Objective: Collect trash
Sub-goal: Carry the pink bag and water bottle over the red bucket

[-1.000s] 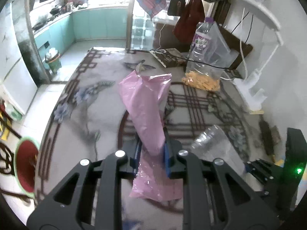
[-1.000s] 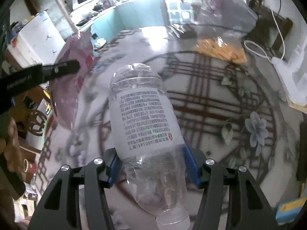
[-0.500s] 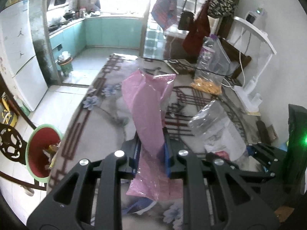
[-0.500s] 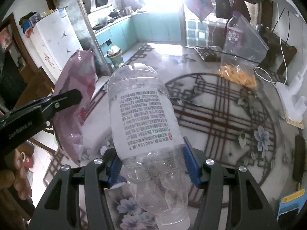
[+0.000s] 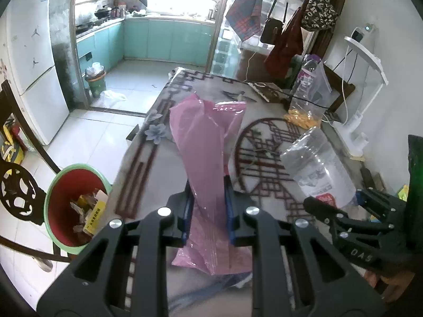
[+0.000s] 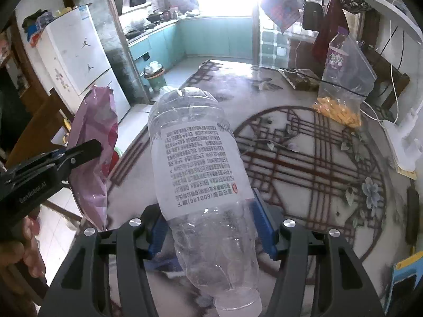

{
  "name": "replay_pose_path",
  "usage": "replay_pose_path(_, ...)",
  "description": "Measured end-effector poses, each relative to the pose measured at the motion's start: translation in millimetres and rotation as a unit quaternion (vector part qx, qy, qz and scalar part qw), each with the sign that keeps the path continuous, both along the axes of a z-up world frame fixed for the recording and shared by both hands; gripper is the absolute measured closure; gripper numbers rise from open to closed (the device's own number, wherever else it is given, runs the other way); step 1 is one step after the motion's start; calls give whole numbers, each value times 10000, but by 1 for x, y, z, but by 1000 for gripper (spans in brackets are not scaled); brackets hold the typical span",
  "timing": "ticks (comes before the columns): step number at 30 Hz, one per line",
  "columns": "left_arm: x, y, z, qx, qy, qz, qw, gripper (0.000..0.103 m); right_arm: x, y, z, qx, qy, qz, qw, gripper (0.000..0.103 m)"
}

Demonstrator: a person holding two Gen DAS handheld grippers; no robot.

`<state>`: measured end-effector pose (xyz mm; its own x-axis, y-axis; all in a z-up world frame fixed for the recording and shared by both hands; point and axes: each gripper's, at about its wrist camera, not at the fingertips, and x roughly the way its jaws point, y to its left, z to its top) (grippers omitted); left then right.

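Observation:
My left gripper (image 5: 207,200) is shut on a pink plastic bag (image 5: 208,142), held above the patterned table (image 5: 148,158). The bag also shows in the right wrist view (image 6: 92,158) with the left gripper (image 6: 87,148) on it. My right gripper (image 6: 208,216) is shut on an empty clear plastic bottle (image 6: 201,169) with a white label, cap end toward the camera. The bottle (image 5: 317,169) and right gripper (image 5: 341,208) show at the right of the left wrist view. A red bin with a green rim (image 5: 76,203), holding scraps, stands on the floor left of the table.
A clear bag with yellow snacks (image 6: 341,103) and a purple-capped bottle (image 5: 306,79) stand at the table's far right, by a white lamp base (image 5: 351,137) and cables. A dark wooden chair (image 5: 18,185) is beside the bin. A small green bin (image 5: 95,79) stands in the kitchen.
Both grippers have risen and pulled back toward the table's left edge with the bag and bottle still held. The red bin has come into full view.

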<state>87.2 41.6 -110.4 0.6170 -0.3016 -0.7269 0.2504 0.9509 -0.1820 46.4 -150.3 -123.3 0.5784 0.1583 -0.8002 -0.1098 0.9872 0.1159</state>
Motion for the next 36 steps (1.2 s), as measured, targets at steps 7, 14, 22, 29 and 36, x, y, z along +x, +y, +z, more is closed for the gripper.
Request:
replay_pose_path(7,20,47,2,18,-46,-204,9998,84,12,48,9,-15,-145,-284,9995,47)
replay_pose_path(14,32,96,-3,-7,-2,-152,9999,84,21,93,11,-88,-154,-282,9994,47)
replay_pose_path(22,37,144,-3,23,-34,74,10000,84,34,141,10,-138,-154,-56,9998,47)
replay_pose_path(29,41,185,-1,60,-93,438,9990,84,46,184,9,-104,-193,290,9993,47)
replay_pose_path(36,45,228,7,143,-255,869,9958,84,55,219,15,-2,-385,569,9976,47)
